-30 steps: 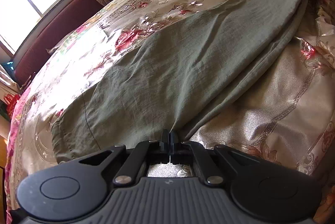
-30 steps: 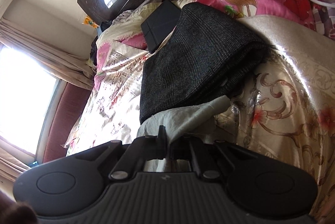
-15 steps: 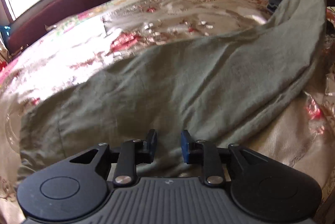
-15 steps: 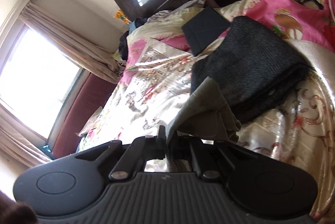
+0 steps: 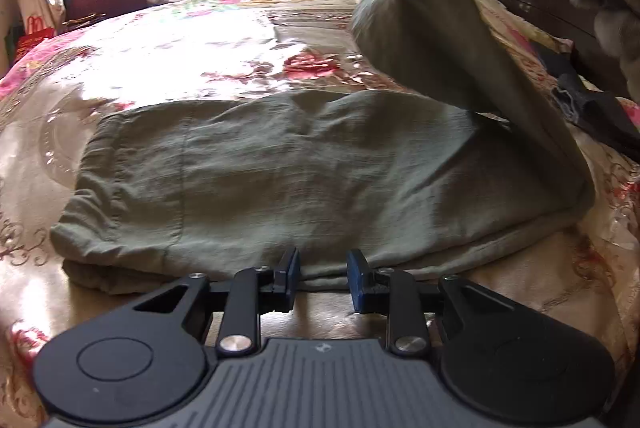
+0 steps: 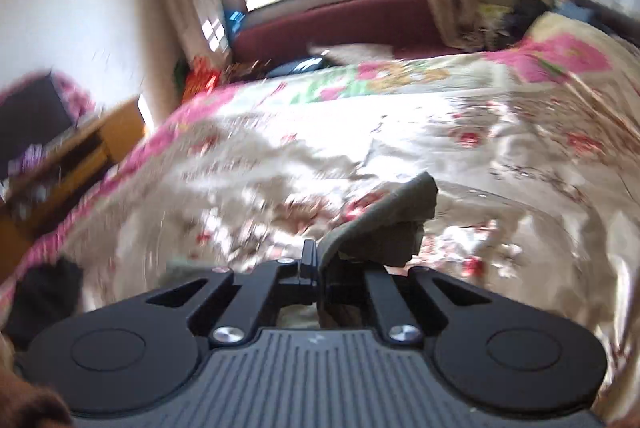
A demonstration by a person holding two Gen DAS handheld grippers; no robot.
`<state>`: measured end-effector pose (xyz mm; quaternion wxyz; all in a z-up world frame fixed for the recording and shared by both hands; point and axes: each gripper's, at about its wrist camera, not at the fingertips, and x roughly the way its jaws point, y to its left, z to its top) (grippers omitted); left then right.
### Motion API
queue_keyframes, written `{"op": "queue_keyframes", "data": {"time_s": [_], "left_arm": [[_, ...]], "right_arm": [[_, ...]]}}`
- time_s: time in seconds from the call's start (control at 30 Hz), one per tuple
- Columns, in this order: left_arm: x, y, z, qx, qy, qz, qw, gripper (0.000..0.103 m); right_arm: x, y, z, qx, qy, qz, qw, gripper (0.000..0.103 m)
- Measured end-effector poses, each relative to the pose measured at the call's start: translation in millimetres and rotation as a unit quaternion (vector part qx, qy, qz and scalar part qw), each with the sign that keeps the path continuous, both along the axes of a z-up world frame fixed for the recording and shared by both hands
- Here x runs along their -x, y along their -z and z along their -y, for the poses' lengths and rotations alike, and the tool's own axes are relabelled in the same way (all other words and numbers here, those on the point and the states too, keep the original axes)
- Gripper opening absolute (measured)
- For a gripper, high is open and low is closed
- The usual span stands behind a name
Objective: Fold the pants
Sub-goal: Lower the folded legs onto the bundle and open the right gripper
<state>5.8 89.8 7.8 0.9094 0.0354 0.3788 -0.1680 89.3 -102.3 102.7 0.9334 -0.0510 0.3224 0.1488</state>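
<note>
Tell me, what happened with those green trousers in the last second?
The left gripper let go of the pants; its jaws are opening, with the near edge lying just beyond the tips. The right gripper carried the leg end it pinches up off the bedspread and swung it over toward the waistband side, leaving the black folded cloth behind. The waist half stayed flat on the bed.
</note>
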Motion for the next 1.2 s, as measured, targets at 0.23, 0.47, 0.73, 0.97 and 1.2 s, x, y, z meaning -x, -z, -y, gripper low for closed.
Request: {"op": "queue_keyframes", "data": {"time_s": [0.23, 0.47, 0.73, 0.97, 1.2], "left_arm": [[2, 3, -43, 0.047, -0.041, -0.011, 0.998, 0.048], [-4, 7, -46, 0.057, -0.027, -0.005, 0.998, 0.05], [1, 5, -44, 0.052, -0.02, 0.002, 0.9985, 0.051], [3, 4, -47, 0.054, -0.023, 0.005, 0.9983, 0.051], [6, 5, -48, 0.045, -0.02, 0.0, 0.9988, 0.052]], "right_arm": [[19, 69, -119, 0.199, -0.162, 0.012, 0.966, 0.009], [9, 75, -113, 0.211, -0.126, 0.009, 0.969, 0.021], [-11, 69, -120, 0.114, -0.105, -0.043, 0.987, 0.006], [-15, 40, -153, 0.067, -0.116, 0.007, 0.991, 0.006], [-19, 64, -195, 0.094, -0.191, -0.029, 0.977, 0.014]]}}
